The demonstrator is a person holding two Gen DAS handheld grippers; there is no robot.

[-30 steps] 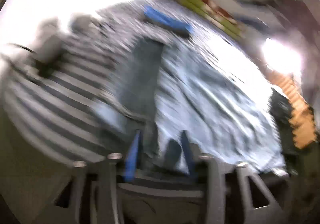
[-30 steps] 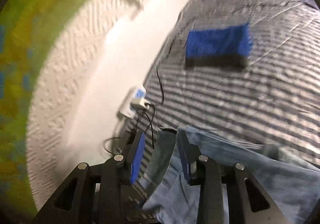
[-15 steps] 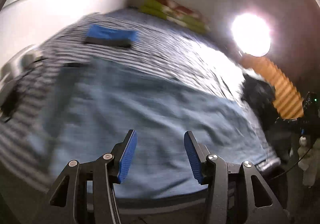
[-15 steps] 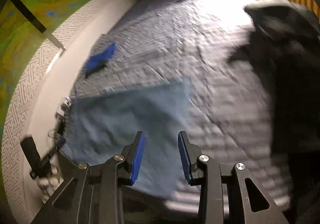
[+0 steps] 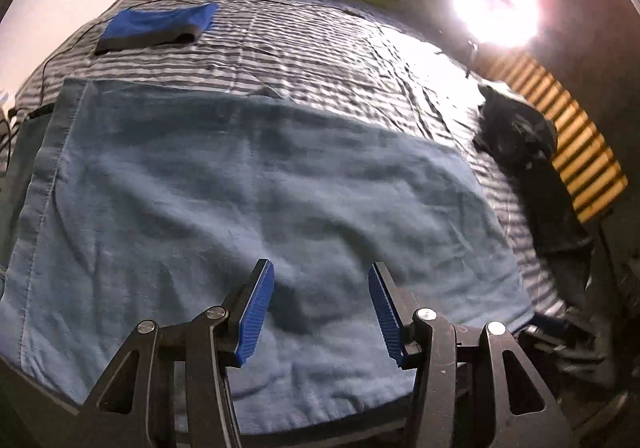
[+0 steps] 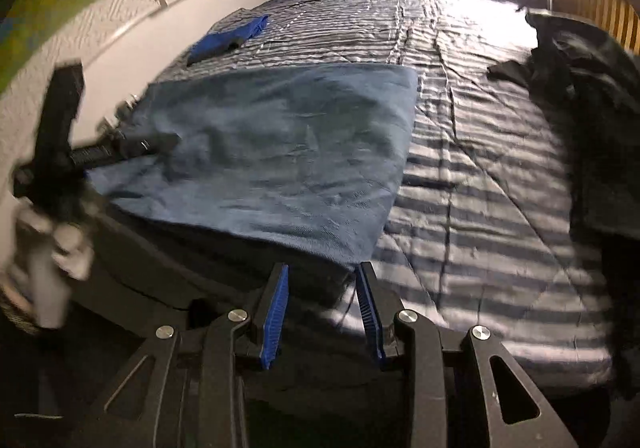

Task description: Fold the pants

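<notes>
Denim pants laid flat on a bed: handling properties and grasp sites

Pants [image 5: 256, 184], of light blue denim-like cloth, lie spread as a broad rectangle on the striped bed [image 5: 320, 48], apparently already doubled once, with a stitched hem band running down the left side in the left wrist view. In the right wrist view the same pants [image 6: 280, 152] reach to the near edge of the mattress, their right-hand edge straight and their near right corner just ahead of the right gripper [image 6: 322, 312].

The left gripper [image 5: 320, 312] hovers above the near part of the cloth, jaws spread and holding nothing. The right gripper's jaws are likewise parted, more narrowly, and empty; they sit at the mattress edge beside that corner.

Judged properties: the fabric is soft and limp, moderately heavy for cloth, not slippery and not fragile. It will drape and sag between two grasp points, so it should be lifted at two well-separated places at once. Layers may slide apart unless both are pinched together.

Suggested grasp sites: the two corners of one short edge, or the thicker hem band, where stitching gives firmer purchase. A pinch in mid-panel would likely gather only the top layer.

Also present: a folded blue and dark item [image 5: 156, 28] farther up the bed, and dark clothing [image 6: 580, 88] at the right side, both well apart from the pants.
</notes>
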